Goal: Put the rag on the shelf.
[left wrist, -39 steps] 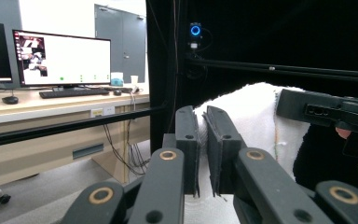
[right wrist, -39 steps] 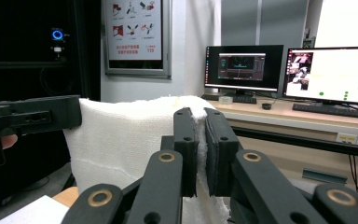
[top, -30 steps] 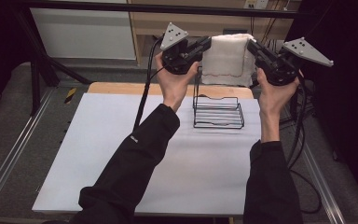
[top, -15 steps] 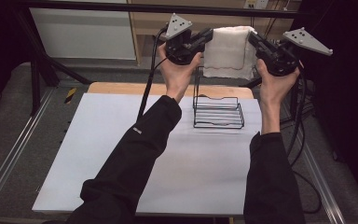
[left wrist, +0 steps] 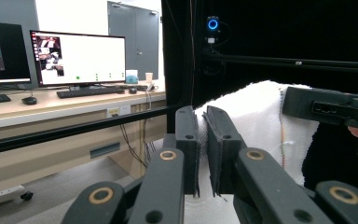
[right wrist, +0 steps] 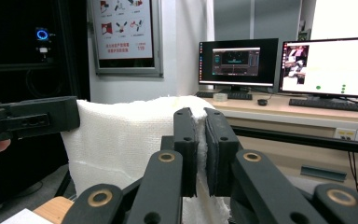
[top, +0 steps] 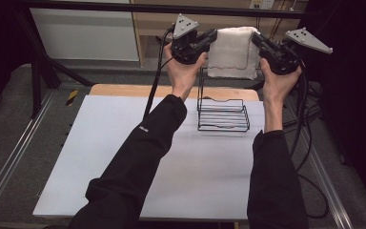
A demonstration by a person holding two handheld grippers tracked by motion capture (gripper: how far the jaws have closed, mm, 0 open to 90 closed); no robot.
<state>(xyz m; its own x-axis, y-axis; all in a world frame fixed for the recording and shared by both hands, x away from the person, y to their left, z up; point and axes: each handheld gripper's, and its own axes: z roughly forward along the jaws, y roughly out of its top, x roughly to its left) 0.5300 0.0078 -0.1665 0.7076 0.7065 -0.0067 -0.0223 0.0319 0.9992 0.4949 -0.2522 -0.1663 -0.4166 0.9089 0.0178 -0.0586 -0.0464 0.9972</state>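
You held the white towel [top: 232, 52] stretched above the wire rack [top: 222, 112], left gripper [top: 211, 36] and right gripper [top: 259, 42] fingers clamped on its top corners, and the next move probably called for lowering it evenly over the rack's upright bar.

Towel [left wrist: 256, 116] edge hidden between the jaws

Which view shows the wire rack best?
The high view: the whole wire rack shows there, standing on the white table under the towel. In the right gripper view, the dark slanted bar at lower left may be part of it.
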